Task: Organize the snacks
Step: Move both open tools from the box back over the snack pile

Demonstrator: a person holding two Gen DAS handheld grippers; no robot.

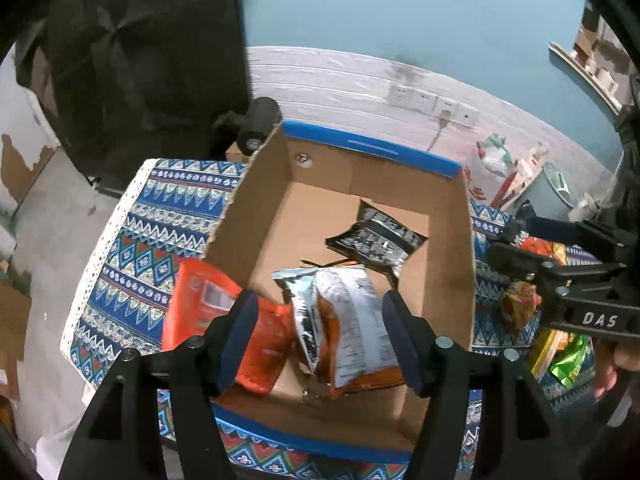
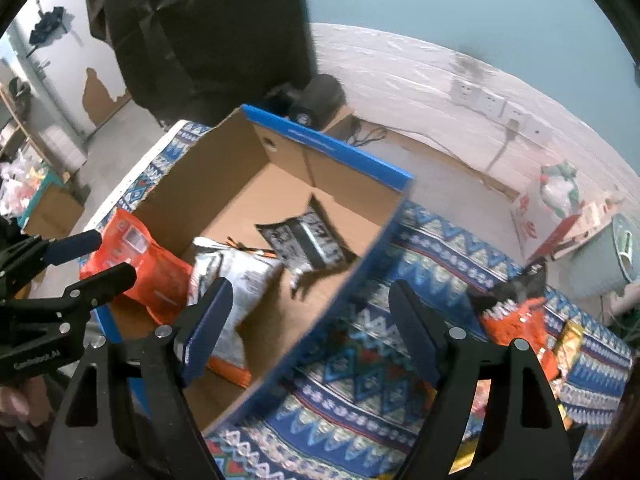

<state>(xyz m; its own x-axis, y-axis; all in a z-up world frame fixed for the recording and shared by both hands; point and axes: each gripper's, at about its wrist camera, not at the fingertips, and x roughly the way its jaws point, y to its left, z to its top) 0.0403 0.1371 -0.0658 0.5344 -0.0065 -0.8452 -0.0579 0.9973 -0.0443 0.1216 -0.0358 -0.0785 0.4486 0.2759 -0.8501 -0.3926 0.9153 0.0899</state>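
An open cardboard box with blue edges stands on the patterned tablecloth; it also shows in the right wrist view. Inside lie a black packet, a silver-and-orange packet and an orange packet leaning on the left wall. My left gripper is open above the box's near end, with the silver-and-orange packet between its fingers but not clamped. My right gripper is open and empty over the box's right wall. More snack packets lie on the cloth to the right.
The tablecloth covers the table. A white bag and other items stand at the far right of the table. A dark cloth hangs behind at the left. Wall sockets sit on the back wall.
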